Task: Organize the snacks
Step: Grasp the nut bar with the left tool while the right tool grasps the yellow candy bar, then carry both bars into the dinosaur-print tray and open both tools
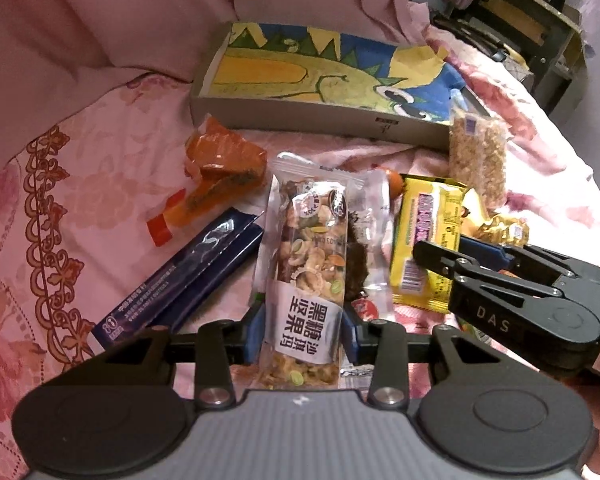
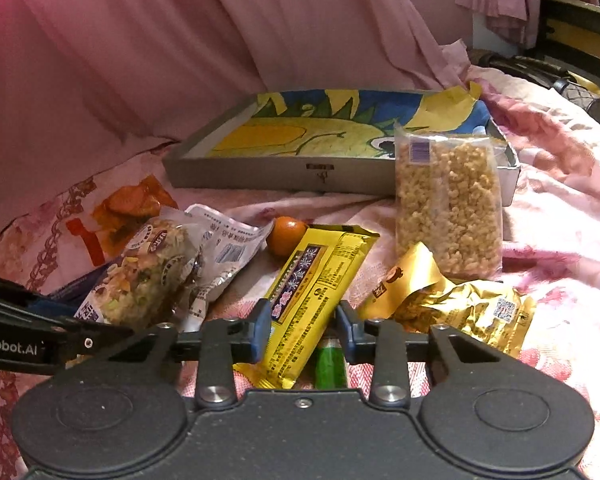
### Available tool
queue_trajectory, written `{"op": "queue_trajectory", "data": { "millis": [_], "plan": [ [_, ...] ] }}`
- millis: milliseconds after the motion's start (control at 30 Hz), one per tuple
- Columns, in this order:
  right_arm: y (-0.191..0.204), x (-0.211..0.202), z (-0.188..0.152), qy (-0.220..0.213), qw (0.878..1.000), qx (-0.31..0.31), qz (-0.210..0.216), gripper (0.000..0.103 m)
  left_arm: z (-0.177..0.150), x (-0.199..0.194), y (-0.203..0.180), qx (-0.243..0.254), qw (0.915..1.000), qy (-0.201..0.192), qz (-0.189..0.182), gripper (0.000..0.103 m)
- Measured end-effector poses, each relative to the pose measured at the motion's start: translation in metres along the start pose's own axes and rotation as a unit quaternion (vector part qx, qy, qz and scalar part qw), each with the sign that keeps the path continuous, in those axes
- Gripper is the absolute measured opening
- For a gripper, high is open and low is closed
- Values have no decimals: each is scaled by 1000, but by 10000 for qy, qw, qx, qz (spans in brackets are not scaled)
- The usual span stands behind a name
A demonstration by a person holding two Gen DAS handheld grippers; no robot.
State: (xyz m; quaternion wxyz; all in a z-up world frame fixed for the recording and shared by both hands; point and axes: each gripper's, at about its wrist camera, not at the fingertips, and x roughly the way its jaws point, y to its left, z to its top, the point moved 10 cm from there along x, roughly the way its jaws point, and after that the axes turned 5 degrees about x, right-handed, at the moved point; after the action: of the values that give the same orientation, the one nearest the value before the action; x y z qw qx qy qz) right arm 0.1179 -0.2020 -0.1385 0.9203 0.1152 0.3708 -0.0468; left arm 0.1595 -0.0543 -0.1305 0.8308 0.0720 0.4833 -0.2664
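My left gripper [image 1: 303, 334] is shut on a clear nut-bar packet [image 1: 306, 264] with a white Chinese label, its blue pads against both sides. My right gripper [image 2: 303, 330] is shut on a yellow snack bar [image 2: 312, 300]; it also shows in the left wrist view [image 1: 426, 240]. A grey shallow box [image 2: 280, 174] lined with a dinosaur drawing [image 2: 320, 132] lies beyond the snacks. A clear puffed-grain bag [image 2: 448, 204] leans on the box's front right corner. A gold packet [image 2: 460, 308] lies right of the yellow bar.
On the pink floral bedspread [image 1: 100, 168] lie an orange packet [image 1: 220, 168], a dark blue packet [image 1: 188, 272], a crumpled clear wrapper [image 2: 224, 248], a small orange fruit [image 2: 286, 234] and a green item [image 2: 330, 364]. Pink curtains hang behind. A dark shelf [image 1: 532, 28] stands far right.
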Motion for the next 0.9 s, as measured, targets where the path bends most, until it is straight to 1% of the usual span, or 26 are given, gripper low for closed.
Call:
{"op": "queue_trajectory", "data": {
  "millis": [167, 267, 433, 567, 767, 900],
  "plan": [
    [3, -11, 8, -110, 9996, 166, 202, 24, 2, -7, -1, -30, 9999, -123, -22, 43],
    [6, -15, 12, -150, 9991, 226, 323, 21, 4, -9, 0, -90, 9998, -202, -23, 43],
    [8, -22, 14, -179, 9989, 236, 350, 17, 10, -15, 1, -203, 9988, -426, -108, 43],
    [9, -29, 17, -216, 9986, 267, 396, 11, 15, -20, 2, -245, 9979, -581, -151, 43],
    [14, -39, 19, -335, 9987, 90, 379, 10, 20, -27, 3, -324, 9961, -811, -147, 43],
    [13, -51, 31, -619, 9975, -20, 336, 10, 30, -29, 6, -461, 9938, -1005, -116, 43]
  ]
}}
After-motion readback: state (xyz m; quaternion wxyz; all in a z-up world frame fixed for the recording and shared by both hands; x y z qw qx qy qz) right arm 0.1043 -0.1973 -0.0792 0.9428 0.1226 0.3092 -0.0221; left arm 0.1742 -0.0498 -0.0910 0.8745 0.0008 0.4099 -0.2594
